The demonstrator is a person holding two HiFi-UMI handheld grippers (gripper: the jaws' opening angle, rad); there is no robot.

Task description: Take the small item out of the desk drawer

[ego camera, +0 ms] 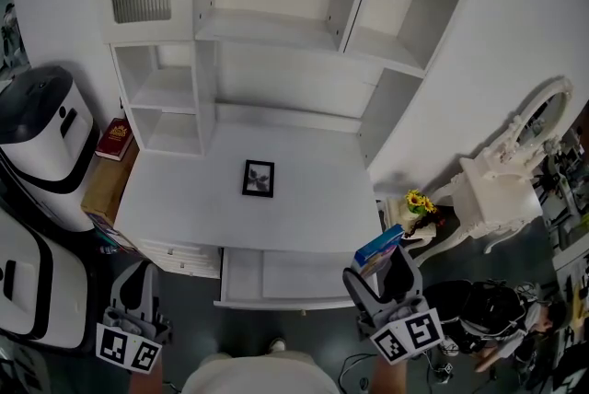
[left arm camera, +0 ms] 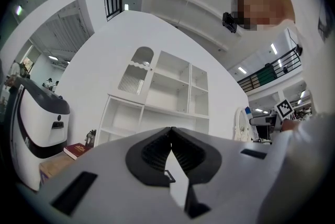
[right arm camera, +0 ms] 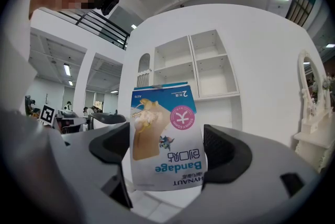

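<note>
Right gripper is clamped on the bandage box, which stands upright between its jaws. The open drawer sits just left of this gripper, under the bench front edge. Left gripper hangs low with its jaws pressed together on nothing, and the drawer is off to its right

White vanity stands beside the white wall.
</note>
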